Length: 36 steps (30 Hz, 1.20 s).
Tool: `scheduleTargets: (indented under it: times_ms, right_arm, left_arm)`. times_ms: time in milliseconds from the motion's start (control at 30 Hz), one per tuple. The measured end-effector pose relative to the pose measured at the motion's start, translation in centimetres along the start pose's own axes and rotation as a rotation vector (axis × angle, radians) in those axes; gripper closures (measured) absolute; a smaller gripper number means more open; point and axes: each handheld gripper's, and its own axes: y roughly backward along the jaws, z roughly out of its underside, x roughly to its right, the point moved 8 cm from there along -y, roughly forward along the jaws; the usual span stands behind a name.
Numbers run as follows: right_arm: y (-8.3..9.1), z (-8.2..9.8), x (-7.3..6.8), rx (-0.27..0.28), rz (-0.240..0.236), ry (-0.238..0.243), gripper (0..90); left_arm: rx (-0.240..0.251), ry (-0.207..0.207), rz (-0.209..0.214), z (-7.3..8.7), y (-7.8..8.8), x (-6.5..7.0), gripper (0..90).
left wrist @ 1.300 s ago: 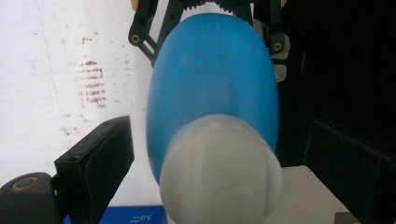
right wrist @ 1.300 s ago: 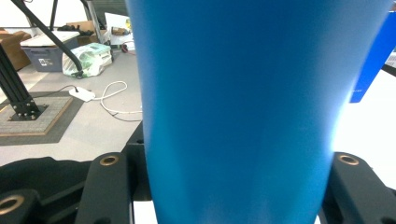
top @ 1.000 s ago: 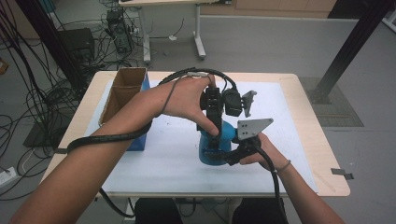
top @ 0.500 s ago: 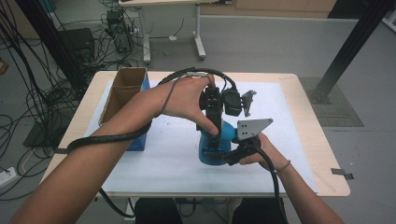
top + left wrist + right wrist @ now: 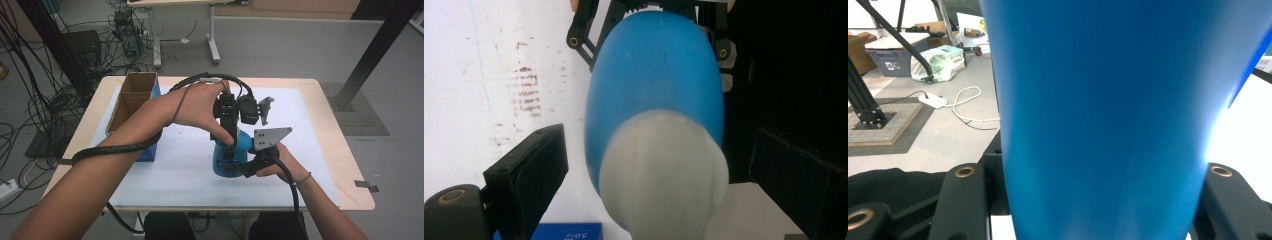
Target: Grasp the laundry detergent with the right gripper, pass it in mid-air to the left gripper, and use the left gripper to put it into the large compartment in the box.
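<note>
A blue bottle (image 5: 231, 154) with a white cap (image 5: 664, 170) stands upright on the white mat (image 5: 175, 170). My right gripper (image 5: 246, 167) comes in level from the near right and is shut on the bottle's lower body (image 5: 1108, 125), a black jaw pressed against each side. My left gripper (image 5: 230, 131) points down over the bottle's top. Its jaws stand open on either side of the cap (image 5: 659, 172), with a gap left between each pad and the cap. The right gripper's linkages show beyond the bottle (image 5: 654, 75) in the left gripper view.
An open cardboard box (image 5: 131, 97) stands at the mat's left edge, with a blue box (image 5: 150, 150) against its near side. The left gripper's cable (image 5: 115, 147) loops around the person's left forearm. The wooden table (image 5: 335, 150) shows bare to the right of the mat.
</note>
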Motion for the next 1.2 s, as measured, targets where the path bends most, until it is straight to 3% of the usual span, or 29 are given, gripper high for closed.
scheduleTargets:
  times_ms: [1200]
  right_arm:
    - [-0.15,0.12,0.01,-0.007,0.005,-0.002,42.5]
  left_arm:
    - [0.009,0.005,-0.009,0.15,0.05,0.02,8.9]
